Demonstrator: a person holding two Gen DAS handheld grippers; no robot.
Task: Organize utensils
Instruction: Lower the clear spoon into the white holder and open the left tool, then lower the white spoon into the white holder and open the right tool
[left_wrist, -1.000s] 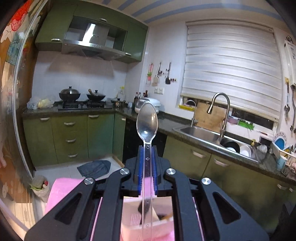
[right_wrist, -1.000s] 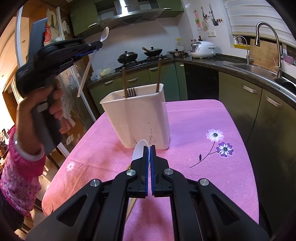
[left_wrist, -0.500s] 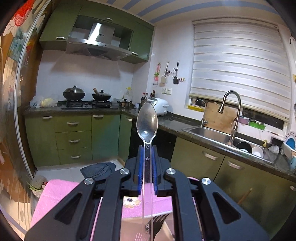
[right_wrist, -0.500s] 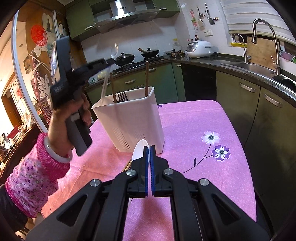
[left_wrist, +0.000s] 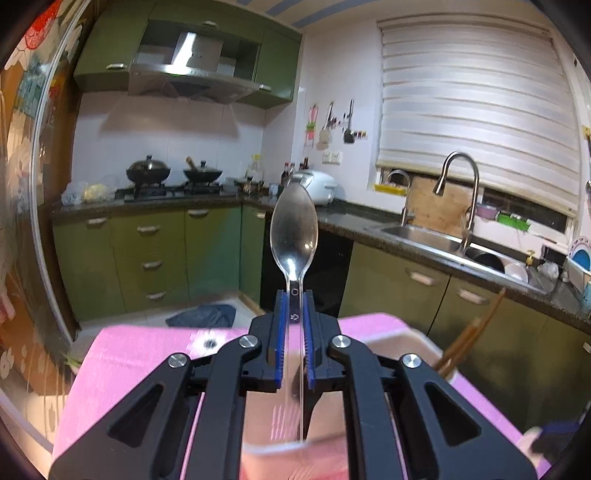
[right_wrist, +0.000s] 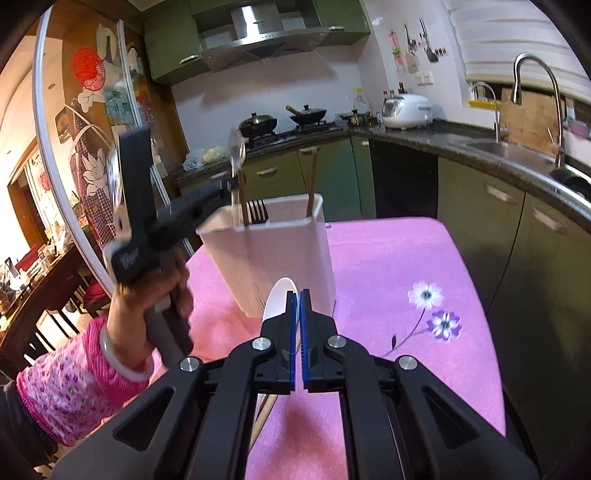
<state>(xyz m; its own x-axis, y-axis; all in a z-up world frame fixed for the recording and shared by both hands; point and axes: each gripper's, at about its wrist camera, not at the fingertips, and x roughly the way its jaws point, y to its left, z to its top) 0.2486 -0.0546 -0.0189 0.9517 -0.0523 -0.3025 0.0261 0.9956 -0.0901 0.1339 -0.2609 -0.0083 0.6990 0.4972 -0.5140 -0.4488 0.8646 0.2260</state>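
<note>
My left gripper (left_wrist: 294, 295) is shut on a clear plastic spoon (left_wrist: 293, 229), bowl up, with its handle hanging into the white utensil holder (left_wrist: 388, 339). In the right wrist view a hand holds that left gripper (right_wrist: 225, 188) at the left rim of the holder (right_wrist: 280, 251), the clear spoon (right_wrist: 236, 147) upright over it. Brown chopsticks (right_wrist: 312, 184) and a black fork (right_wrist: 256, 212) stand inside. My right gripper (right_wrist: 297, 295) is shut, low in front of the holder. A white spoon (right_wrist: 279, 299) shows just left of its tip; a grip on it does not show.
The holder stands on a pink tablecloth (right_wrist: 388, 258) with printed flowers (right_wrist: 436, 314). More chopsticks (right_wrist: 266, 410) lie under my right gripper. Green cabinets, a stove with pots (right_wrist: 280, 118) and a sink (right_wrist: 517, 147) line the far walls.
My left gripper has sunk with the clear spoon, from above the holder down to its left rim, and the handle now hangs inside. The right gripper has stayed put.
</note>
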